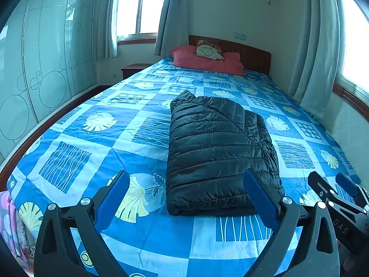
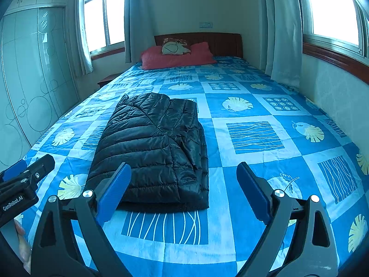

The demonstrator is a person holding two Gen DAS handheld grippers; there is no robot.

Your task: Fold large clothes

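Black puffer jacket (image 1: 219, 152) sits folded mid-bed on the blue bedspread (image 1: 103, 161) w/ left gripper (image 1: 184, 198) & right gripper (image 2: 183, 191) hovering near its near edge (both jaws wide apart, gripping nothing).

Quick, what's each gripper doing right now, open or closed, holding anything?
Left gripper: open, holding nothing, just short of the folded black jacket.
Right gripper: open, holding nothing, also just short of the jacket.

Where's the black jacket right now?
The black jacket lies folded mid-bed on the blue bedspread, just ahead of both open grippers, well short of the red pillow.
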